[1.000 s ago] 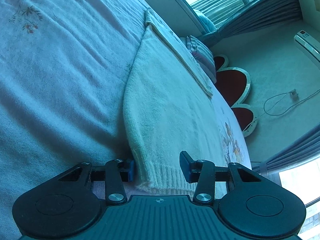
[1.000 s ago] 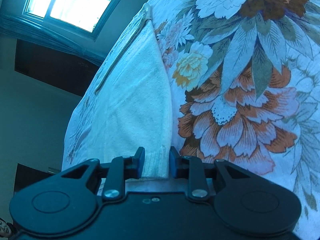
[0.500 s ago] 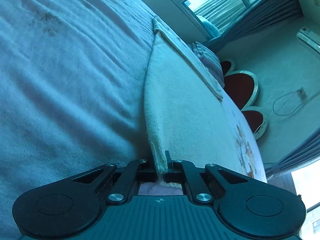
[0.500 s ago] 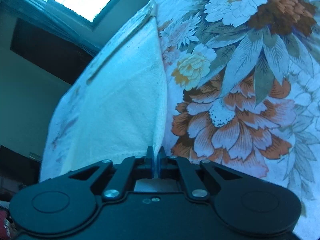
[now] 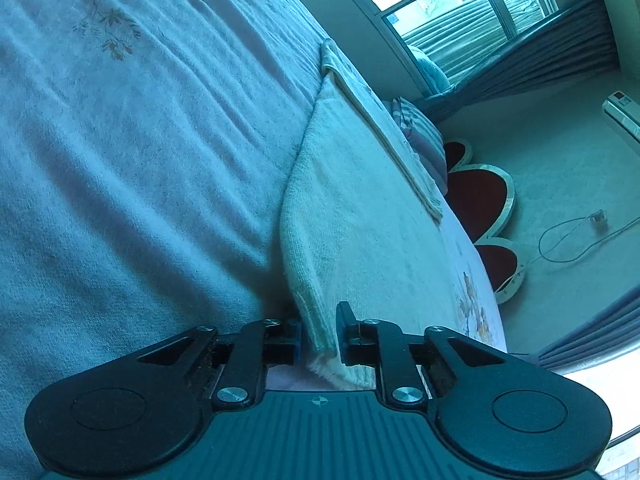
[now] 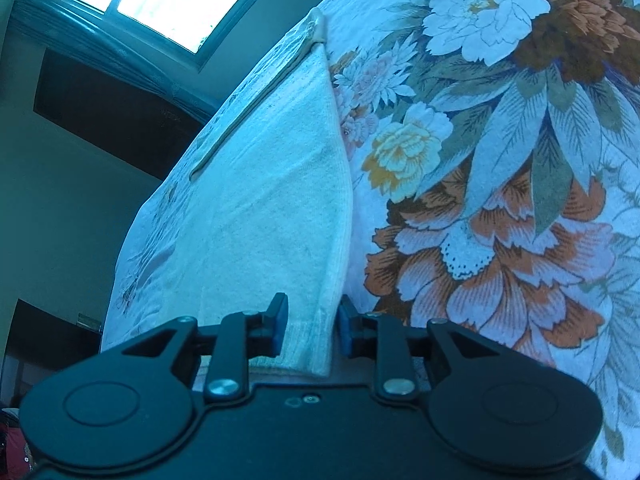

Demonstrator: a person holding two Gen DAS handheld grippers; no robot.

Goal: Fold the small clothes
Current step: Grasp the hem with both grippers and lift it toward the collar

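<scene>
Bed (image 6: 520,160) underneath, knit (image 5: 352,216) flat. Left gripper (image 5: 319,332) parted around hem; right gripper (image 6: 311,320) same. Tip: re-pinch both corners evenly before folding.

I count 1 cream knit garment (image 5: 360,232), also in the right view (image 6: 272,208). 2 grippers: left gripper (image 5: 319,334), right gripper (image 6: 309,322). 1 bed cover (image 5: 140,140), floral side (image 6: 500,160). 1 pillow (image 5: 420,136). 3 red headboard panels (image 5: 480,200). 1 AC unit (image 5: 622,114). 1 cable (image 5: 568,240). 1 window per view (image 5: 460,4).
</scene>
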